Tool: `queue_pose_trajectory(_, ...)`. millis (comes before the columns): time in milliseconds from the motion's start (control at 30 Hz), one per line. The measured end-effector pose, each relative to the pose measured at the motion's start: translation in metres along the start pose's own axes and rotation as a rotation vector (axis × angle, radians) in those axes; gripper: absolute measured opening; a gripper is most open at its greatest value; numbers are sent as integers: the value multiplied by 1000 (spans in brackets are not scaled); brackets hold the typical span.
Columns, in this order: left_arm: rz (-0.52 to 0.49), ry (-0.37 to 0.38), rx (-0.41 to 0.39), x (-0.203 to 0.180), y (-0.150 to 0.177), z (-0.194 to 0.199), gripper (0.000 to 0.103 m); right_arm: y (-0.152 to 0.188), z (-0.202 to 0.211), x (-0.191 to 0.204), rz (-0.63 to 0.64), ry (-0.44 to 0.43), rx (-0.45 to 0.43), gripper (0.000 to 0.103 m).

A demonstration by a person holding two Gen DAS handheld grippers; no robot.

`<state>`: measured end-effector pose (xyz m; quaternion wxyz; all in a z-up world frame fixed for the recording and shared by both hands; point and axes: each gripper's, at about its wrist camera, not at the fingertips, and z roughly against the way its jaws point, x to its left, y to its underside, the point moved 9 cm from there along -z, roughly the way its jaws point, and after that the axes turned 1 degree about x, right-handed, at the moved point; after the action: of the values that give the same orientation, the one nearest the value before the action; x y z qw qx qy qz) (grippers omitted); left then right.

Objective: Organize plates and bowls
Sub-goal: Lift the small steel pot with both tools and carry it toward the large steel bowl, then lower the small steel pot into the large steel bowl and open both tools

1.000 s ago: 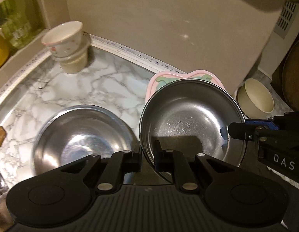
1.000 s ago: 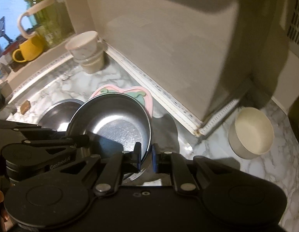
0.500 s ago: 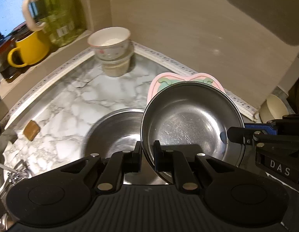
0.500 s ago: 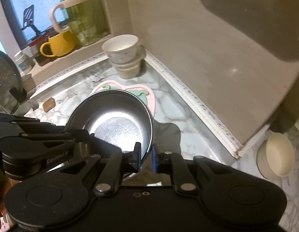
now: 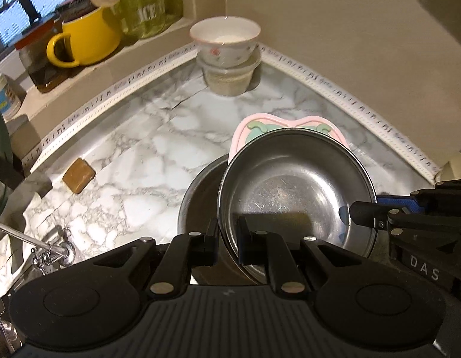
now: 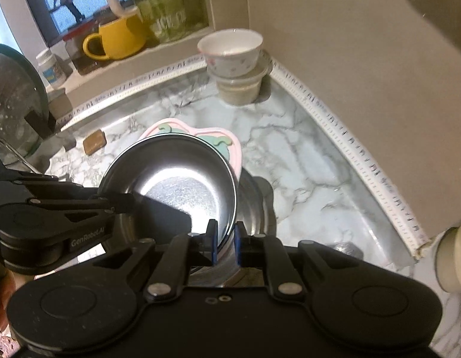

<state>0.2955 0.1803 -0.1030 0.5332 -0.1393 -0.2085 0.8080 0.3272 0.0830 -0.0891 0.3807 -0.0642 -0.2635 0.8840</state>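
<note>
A steel bowl (image 5: 296,191) hangs tilted above the marble counter, held from two sides. My left gripper (image 5: 227,238) is shut on its near rim. My right gripper (image 6: 224,238) is shut on the opposite rim and shows in the left wrist view as a right gripper (image 5: 354,213) at the bowl's right edge. A pink plate (image 5: 248,125) with green figures sticks out from under the bowl's far side. Directly beneath sits a second steel bowl (image 5: 197,200), mostly hidden. In the right wrist view the held steel bowl (image 6: 176,185) covers most of the pink plate (image 6: 230,146).
A white flowered bowl (image 5: 226,44) stacks on a beige tub in the counter's far corner. A yellow mug (image 5: 90,38) and a green jug stand on the sill. A brown block (image 5: 78,175) lies left. A cream bowl (image 6: 451,256) sits far right, a tap (image 5: 51,250) at lower left.
Both grippers have carried the steel bowl and the pink plate leftward toward the window corner. The second steel bowl, earlier beside it on the left, now lies underneath.
</note>
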Motion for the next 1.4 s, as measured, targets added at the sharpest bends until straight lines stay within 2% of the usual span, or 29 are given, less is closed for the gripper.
queue_pose_trajectory(600,-18,-8,64,3,2,-47,11,10,-42,-8,-86,-34,90,13)
queue_pose_trajectory(867,-21,-15,75,3,3,-58,11,11,-48,-12,-130,-55,99,14)
queue_pose_trajectory(1033,-13,-14,91,6,3,-63,11,8,-47,-12,-143,-74,90,21)
queue_pose_trajectory(1400,5,-6,85,5,3,-58,12,11,-38,-10,-130,-70,78,29)
